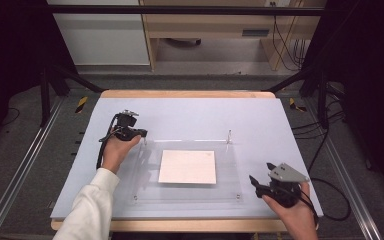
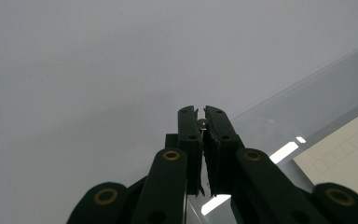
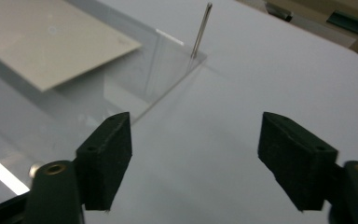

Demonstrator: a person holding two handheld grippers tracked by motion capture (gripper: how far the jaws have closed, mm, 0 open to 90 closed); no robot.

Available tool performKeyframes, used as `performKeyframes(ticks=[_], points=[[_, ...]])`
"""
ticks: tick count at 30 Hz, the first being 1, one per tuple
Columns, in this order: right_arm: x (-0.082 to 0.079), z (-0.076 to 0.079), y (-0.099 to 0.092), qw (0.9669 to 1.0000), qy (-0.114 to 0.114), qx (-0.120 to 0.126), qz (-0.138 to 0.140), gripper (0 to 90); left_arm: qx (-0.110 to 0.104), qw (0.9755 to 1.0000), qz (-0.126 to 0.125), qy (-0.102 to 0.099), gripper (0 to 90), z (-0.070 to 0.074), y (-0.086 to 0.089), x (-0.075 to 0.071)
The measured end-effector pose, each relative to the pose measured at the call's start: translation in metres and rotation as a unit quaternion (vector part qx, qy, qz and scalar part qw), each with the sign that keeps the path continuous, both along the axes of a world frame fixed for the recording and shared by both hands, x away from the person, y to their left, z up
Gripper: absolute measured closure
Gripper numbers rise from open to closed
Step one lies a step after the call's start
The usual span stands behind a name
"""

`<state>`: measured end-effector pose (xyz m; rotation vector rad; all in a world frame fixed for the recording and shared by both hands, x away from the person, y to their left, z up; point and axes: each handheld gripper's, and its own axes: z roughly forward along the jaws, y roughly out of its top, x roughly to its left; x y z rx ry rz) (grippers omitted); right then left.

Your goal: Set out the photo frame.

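A clear acrylic plate point(image 1: 145, 175) lies on a pale lavender board point(image 1: 190, 112), with a white sheet point(image 1: 187, 166) at its middle. A thin metal pin point(image 1: 229, 135) stands upright at the plate's far right corner. My left gripper point(image 1: 141, 134) is at the plate's far left corner. In the left gripper view its jaws point(image 2: 200, 112) are shut on the head of a small metal pin point(image 2: 203, 122). My right gripper point(image 1: 261, 172) hovers off the plate's near right corner. In the right gripper view it stands open and empty point(image 3: 196, 154), facing the upright pin point(image 3: 200, 30).
Small screws sit at the plate's near corners point(image 1: 238, 196). The board's wooden edge point(image 1: 180, 93) runs along the back, and metal rails point(image 1: 25, 165) flank the table. Cables point(image 1: 330, 200) trail off to the right. A cabinet point(image 1: 100, 35) stands behind.
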<state>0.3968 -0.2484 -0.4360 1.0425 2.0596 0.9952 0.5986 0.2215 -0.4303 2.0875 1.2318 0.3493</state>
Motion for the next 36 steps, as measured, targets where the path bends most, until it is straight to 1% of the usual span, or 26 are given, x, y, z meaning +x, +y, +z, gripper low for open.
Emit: performKeyframes(ticks=[1,2,3,4,5,6,7,9,10,13,15,16,17,18,19,21,22,25,29,30,32,34,35,36], points=[[-0.013,-0.006,-0.004,0.9999,0.007,-0.009,0.009,15.8,-0.001,1.0,0.001,0.0,85.1,0.0,0.0,0.0],[-0.018,-0.008,-0.006,0.9997,0.008,-0.015,0.017,11.8,-0.001,1.0,0.001,0.0,85.1,0.0,0.0,0.0],[-0.022,-0.01,-0.008,0.9996,0.006,-0.018,0.02,10.2,0.004,1.0,0.001,0.002,85.1,0.001,-0.001,0.0],[-0.022,-0.01,-0.008,0.9996,0.006,-0.018,0.02,10.2,0.004,1.0,0.001,0.002,85.1,0.001,-0.001,0.0],[-0.031,-0.013,-0.009,0.9993,-0.008,-0.027,0.023,10.8,0.004,1.0,0.004,0.004,85.2,0.001,-0.002,0.0],[-0.031,-0.013,-0.009,0.9993,-0.008,-0.027,0.023,10.8,0.004,1.0,0.004,0.004,85.1,0.001,-0.002,0.0],[-0.036,-0.016,-0.008,0.999,-0.006,-0.035,0.028,11.1,0.005,1.0,0.004,0.006,85.2,0.001,-0.002,0.001],[-0.041,-0.018,-0.006,0.9983,-0.009,-0.044,0.035,14.2,0.005,0.9999,0.004,0.008,85.2,0.001,-0.002,0.002],[-0.041,-0.018,-0.006,0.9983,-0.009,-0.044,0.035,14.2,0.005,0.9999,0.004,0.008,85.2,0.001,-0.002,0.002],[-0.045,-0.025,-0.001,0.9969,-0.002,-0.064,0.046,15.7,0.001,0.9999,0.005,0.009,85.1,0.001,-0.002,0.003],[-0.046,-0.028,0.002,0.996,0.001,-0.072,0.054,17.4,0.001,0.9999,0.003,0.012,85.2,0.001,-0.001,0.004],[-0.046,-0.031,0.008,0.9949,0.002,-0.078,0.064,19.0,0.0,0.9999,0.003,0.013,85.1,0.001,-0.001,0.004],[-0.046,-0.031,0.008,0.9949,0.002,-0.078,0.064,19.0,0.0,0.9999,0.003,0.013,85.1,0.001,-0.001,0.004],[-0.044,-0.035,0.014,0.9936,0.003,-0.083,0.076,20.8,0.0,0.9999,0.002,0.013,85.1,0.001,-0.001,0.005],[-0.043,-0.036,0.017,0.993,0.003,-0.086,0.081,22.6,0.0,0.9999,0.002,0.013,85.1,0.001,-0.001,0.005],[-0.042,-0.037,0.02,0.9926,0.004,-0.087,0.085,23.2,0.001,0.9999,0.002,0.014,85.1,0.001,-0.001,0.005],[-0.039,-0.039,0.025,0.9912,0.002,-0.093,0.094,25.9,0.001,0.9999,0.001,0.015,85.1,0.001,-0.001,0.005],[-0.037,-0.039,0.032,0.9905,-0.003,-0.093,0.102,30.2,0.001,0.9999,0.001,0.015,85.1,0.001,-0.001,0.005],[-0.033,-0.039,0.041,0.9886,-0.011,-0.098,0.114,36.6,0.0,0.9999,0.0,0.016,85.1,0.001,-0.001,0.006],[-0.032,-0.038,0.042,0.9877,-0.016,-0.101,0.119,36.9,0.0,0.9999,0.0,0.016,85.1,0.001,-0.001,0.006],[-0.031,-0.039,0.044,0.9875,-0.015,-0.1,0.121,37.5,-0.001,0.9999,0.0,0.016,85.0,0.001,-0.001,0.006],[-0.029,-0.04,0.046,0.9857,-0.023,-0.103,0.132,38.4,-0.002,0.9999,0.0,0.016,85.0,0.001,0.0,0.007],[-0.029,-0.04,0.046,0.9857,-0.023,-0.103,0.132,39.0,-0.002,0.9999,0.0,0.017,85.0,0.001,0.0,0.007],[-0.029,-0.04,0.047,0.9849,-0.027,-0.105,0.135,39.7,-0.002,0.9998,-0.001,0.017,85.0,0.001,0.0,0.007]])
